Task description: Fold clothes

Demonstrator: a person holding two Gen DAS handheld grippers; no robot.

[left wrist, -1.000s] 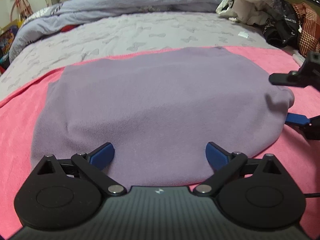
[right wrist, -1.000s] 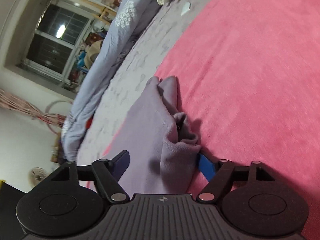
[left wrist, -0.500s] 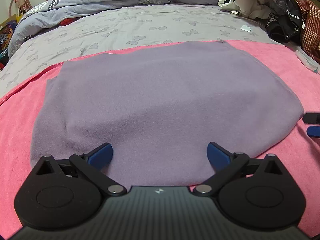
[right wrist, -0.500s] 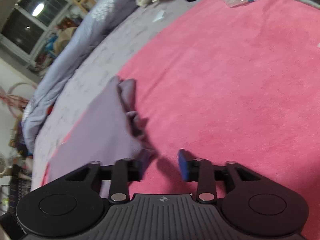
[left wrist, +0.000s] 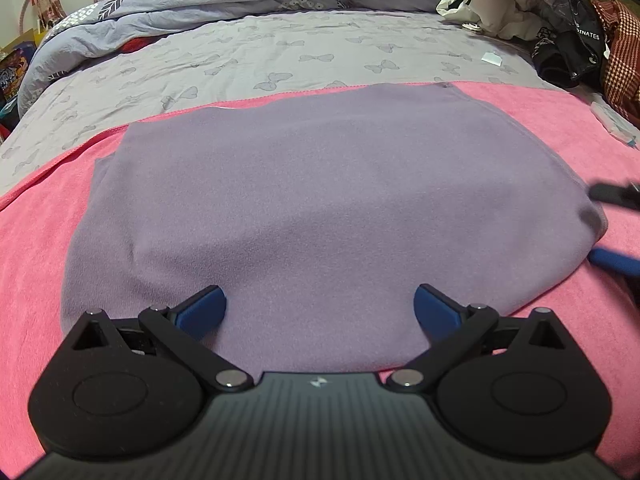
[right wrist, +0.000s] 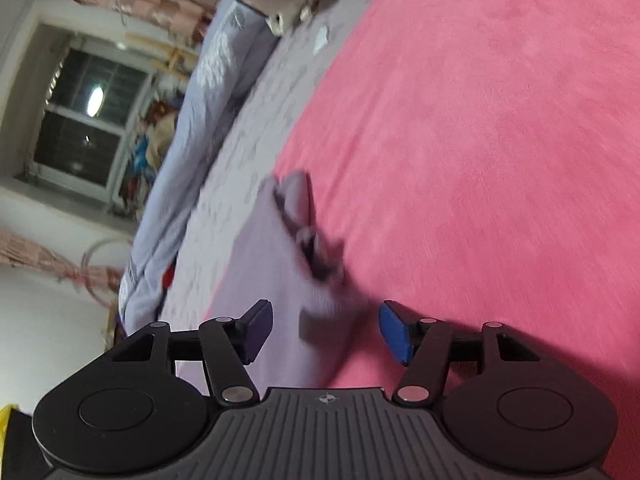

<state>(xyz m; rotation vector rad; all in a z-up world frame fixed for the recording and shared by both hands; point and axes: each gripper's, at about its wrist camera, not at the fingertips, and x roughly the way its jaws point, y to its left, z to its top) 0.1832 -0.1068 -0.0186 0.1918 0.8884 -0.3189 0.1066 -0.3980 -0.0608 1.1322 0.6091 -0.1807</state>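
Fold step looks mid-way: purple garment (left wrist: 320, 208) lies flat and already doubled over on the pink blanket (left wrist: 32, 264) on the bed, near edge towards the left wrist camera, far edge close to the blanket's border with the grey butterfly sheet (left wrist: 280, 60). Judgement: the claws are lining up on two edges for the next fold, not yet gripping. Left claw (left wrist: 318, 308) is spread wide, blue pads either side of the near hem and low over the cloth; nothing is pinched between them, and whether the pads touch the fabric cannot be told. Right claw (right wrist: 324, 330) is also open, about half to wide, straddling the bunched right-hand corner of the garment (right wrist: 272, 280); cloth sits in the gap, but the jaws are not closed on it. That view is motion-blurred, so contact is unclear. In the left wrist view, the right claw's fingers (left wrist: 614, 260) show at the garment's right edge, one above and one below the cloth. Next move likely calls for both claws to close on a single or double layer at hem and corner, then lift together and carry across evenly. Risks: the right side is rumpled, so it may grab uneven layers; the fleece-like blanket could get pinched with the garment. Pile of other clothes (left wrist: 560, 28) sits well apart at the far right of the bed.
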